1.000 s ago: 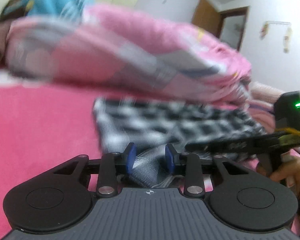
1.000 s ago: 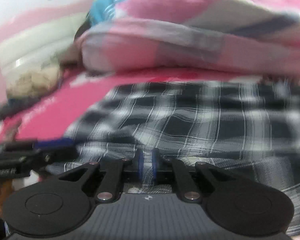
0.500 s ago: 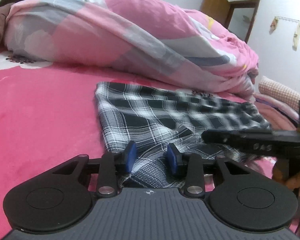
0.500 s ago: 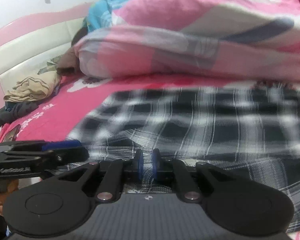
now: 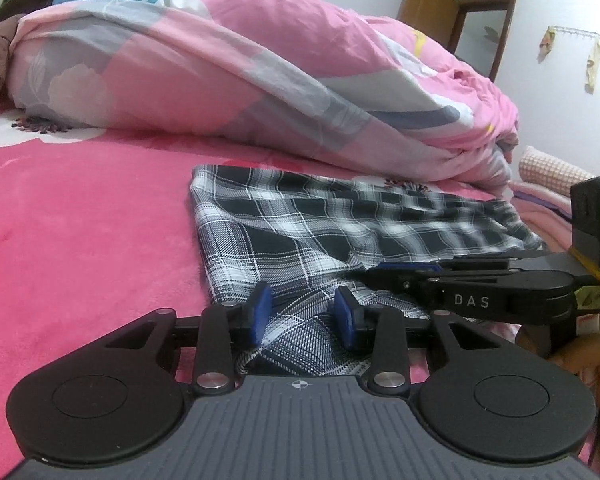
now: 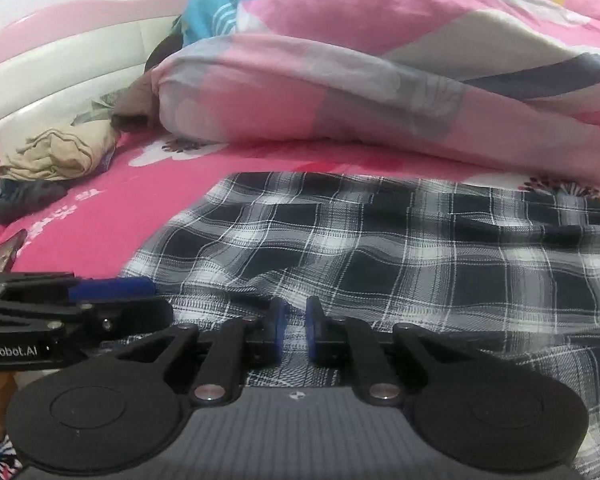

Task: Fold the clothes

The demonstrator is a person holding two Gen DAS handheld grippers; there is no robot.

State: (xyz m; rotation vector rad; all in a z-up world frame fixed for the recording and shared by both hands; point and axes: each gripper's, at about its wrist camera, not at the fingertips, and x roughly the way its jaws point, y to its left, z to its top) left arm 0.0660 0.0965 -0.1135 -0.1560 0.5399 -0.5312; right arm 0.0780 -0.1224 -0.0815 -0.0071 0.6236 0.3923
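Observation:
A black-and-white plaid cloth (image 5: 300,232) (image 6: 380,248) lies spread on the pink bed sheet (image 5: 80,220). My left gripper (image 5: 302,314) is at its near edge. A raised fold of the cloth fills the gap between its blue pads, which stand fairly wide apart. My right gripper (image 6: 294,330) is nearly closed on a thin layer of the same edge. Each gripper shows in the other's view: the right gripper (image 5: 404,270) comes in from the right, and the left gripper (image 6: 112,288) from the left. Both sit low over the cloth.
A bulky pink, grey and blue duvet (image 5: 220,72) (image 6: 380,80) is heaped just behind the cloth. Beige and dark clothes (image 6: 56,152) are piled by the white headboard. A person's hand (image 5: 596,356) holds the right gripper. A wooden door (image 5: 432,8) stands far right.
Both views were blurred by motion and are now steady. The right gripper has edged slightly toward the left one. The cloth stays between both sets of pads.

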